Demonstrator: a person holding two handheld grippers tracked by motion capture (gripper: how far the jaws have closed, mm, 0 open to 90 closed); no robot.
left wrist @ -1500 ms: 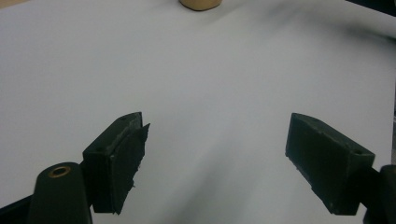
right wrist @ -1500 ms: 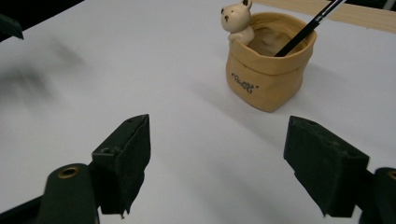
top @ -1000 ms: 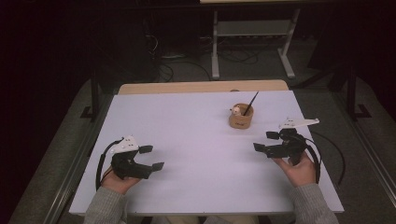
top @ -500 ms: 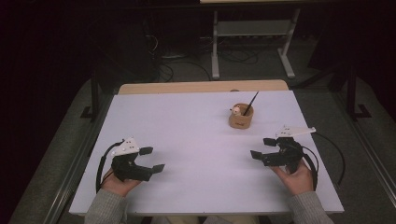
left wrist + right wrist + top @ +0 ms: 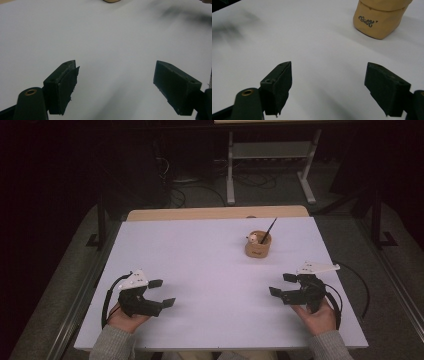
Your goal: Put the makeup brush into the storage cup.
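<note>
Between tongs [image 5: 162, 293] (agape), bare table [image 5: 210, 270]

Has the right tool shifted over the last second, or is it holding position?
Yes. In the high view the right tool has drawn back toward the person's edge of the table, farther from the wooden cup, which stayed put. Its jaws stand open.

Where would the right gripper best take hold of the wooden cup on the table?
Probably across the wooden cup low on its round side wall, coming in level from the near right, where the open right gripper sits. The thin stick leaning out of the rim makes a top grasp awkward.
</note>
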